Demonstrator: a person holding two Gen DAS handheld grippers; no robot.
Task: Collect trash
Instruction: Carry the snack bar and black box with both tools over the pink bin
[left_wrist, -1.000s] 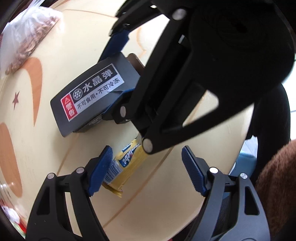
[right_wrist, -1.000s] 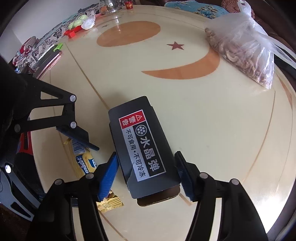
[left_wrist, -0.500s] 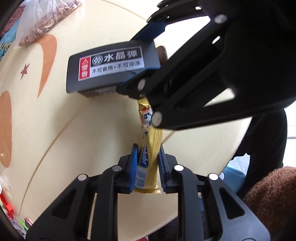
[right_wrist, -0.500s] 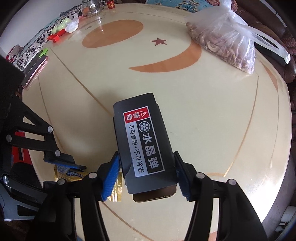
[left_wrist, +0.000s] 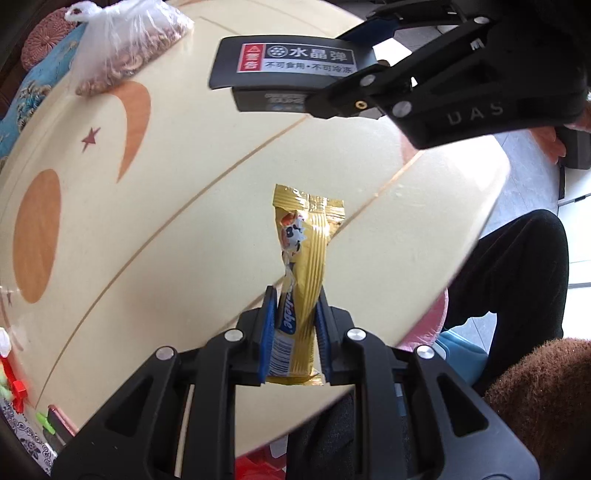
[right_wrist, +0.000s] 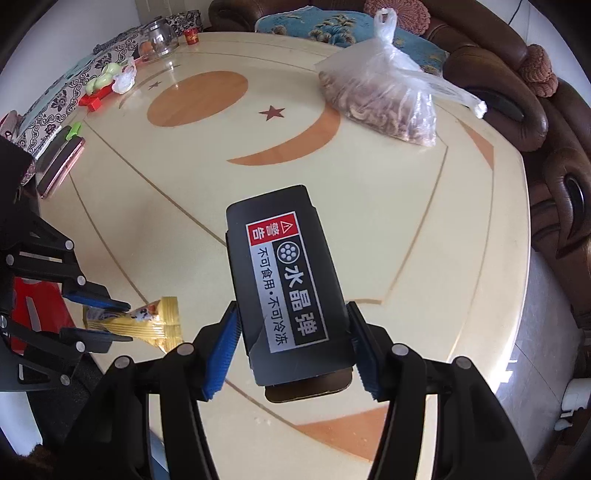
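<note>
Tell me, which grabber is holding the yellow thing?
The left gripper. It pinches a yellow snack wrapper, lifted off the table. The right gripper clamps a black box with a red-and-white label instead.

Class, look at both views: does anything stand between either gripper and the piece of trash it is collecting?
Nothing visible: the left gripper already clamps the yellow wrapper, and the right gripper clamps the black box.

**Colours across my tabletop**

My tabletop (right_wrist: 369, 192) is pale cream with an orange disc, crescent, dark red star and thin tan lines. My black box (right_wrist: 288, 284) bears a red, white and black label. My wrapper (left_wrist: 306, 258) is ribbed gold with blue lettering. Blue pads (right_wrist: 221, 354) line my black gripper (right_wrist: 291, 354).
</note>
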